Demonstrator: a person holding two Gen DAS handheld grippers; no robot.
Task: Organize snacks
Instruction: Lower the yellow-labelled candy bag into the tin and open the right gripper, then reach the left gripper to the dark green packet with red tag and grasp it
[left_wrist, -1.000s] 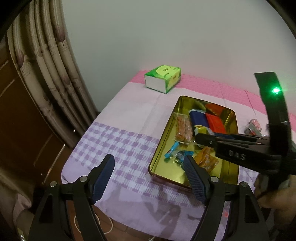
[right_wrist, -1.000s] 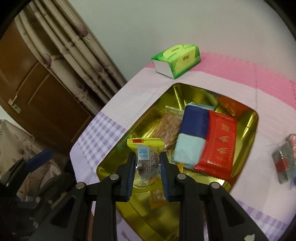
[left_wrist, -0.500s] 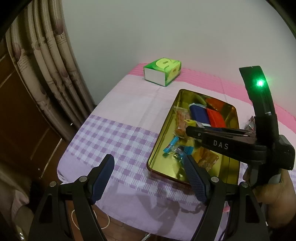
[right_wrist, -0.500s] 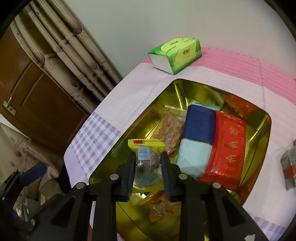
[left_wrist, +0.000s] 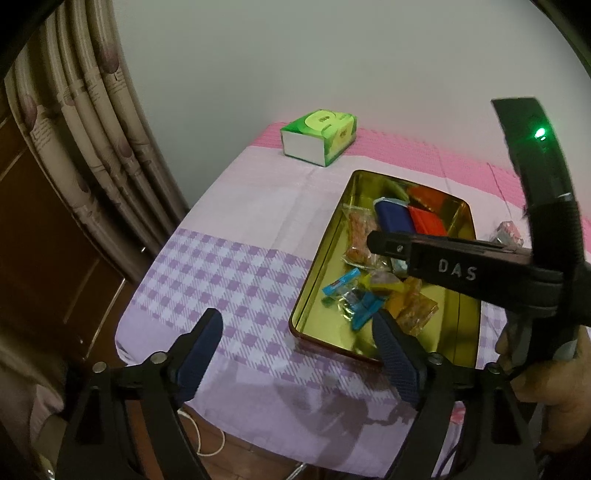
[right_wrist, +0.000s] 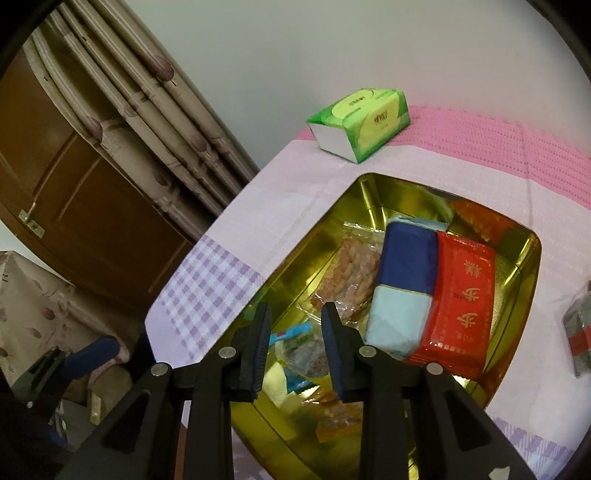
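Hovering over the shiny gold rectangular tin (right_wrist: 376, 192), the right claw (right_wrist: 295, 347) is gaping empty; left claw (left_wrist: 299, 350) is spread wide beside it.

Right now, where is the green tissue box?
The tissue box sits at the far end of the table on the pink cloth, just beyond the gold tray. In the right wrist view it is top centre, near the wall.
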